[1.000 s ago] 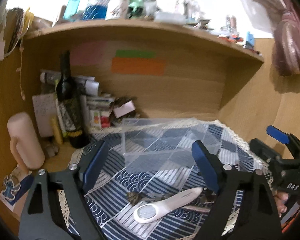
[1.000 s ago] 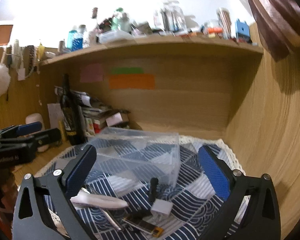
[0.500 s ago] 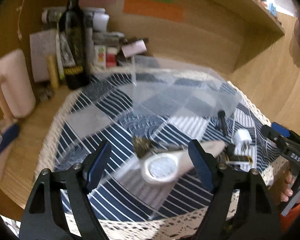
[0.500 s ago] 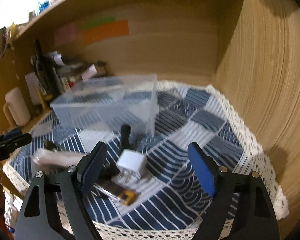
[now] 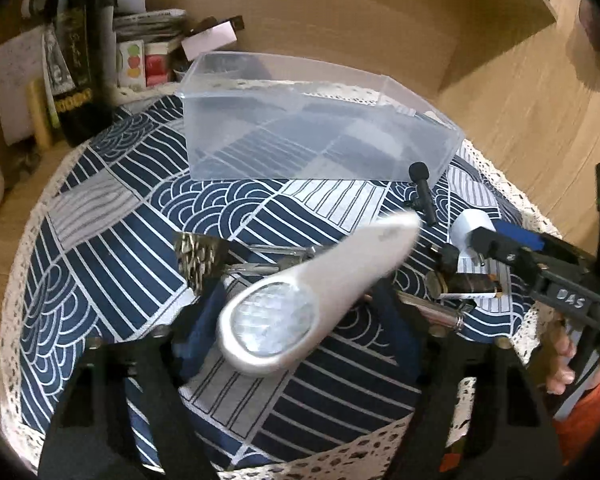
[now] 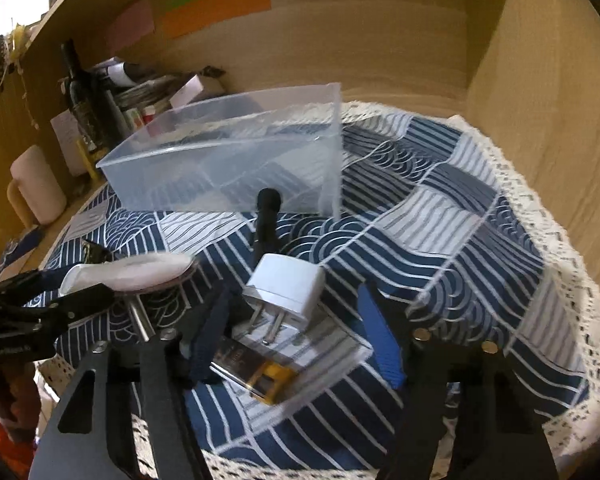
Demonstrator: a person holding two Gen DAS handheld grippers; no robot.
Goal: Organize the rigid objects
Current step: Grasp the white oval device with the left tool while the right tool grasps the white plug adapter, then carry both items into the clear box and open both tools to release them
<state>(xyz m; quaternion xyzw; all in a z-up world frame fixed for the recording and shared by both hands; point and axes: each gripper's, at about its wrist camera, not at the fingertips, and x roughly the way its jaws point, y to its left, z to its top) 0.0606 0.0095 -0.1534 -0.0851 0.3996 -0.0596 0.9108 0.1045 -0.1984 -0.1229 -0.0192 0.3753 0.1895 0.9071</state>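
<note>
The left tool (image 5: 296, 316) has its blue pads at either side of the round head of a white magnifier (image 5: 300, 292), but whether they grip it cannot be told from these views; its handle slants up to the right above the patterned cloth (image 5: 112, 216) on the worktop. The right tool (image 6: 296, 332) is spread wide around a white plug adapter (image 6: 286, 290), its 2 prongs pointing at a brown lighter (image 6: 252, 372) lying beneath. Just beyond stands a small black microphone (image 6: 268, 216), leaning near the front wall of a clear plastic bin (image 6: 228, 160). Behind the bin, a dark bottle (image 5: 74, 56) stands against the wooden back panel
</note>
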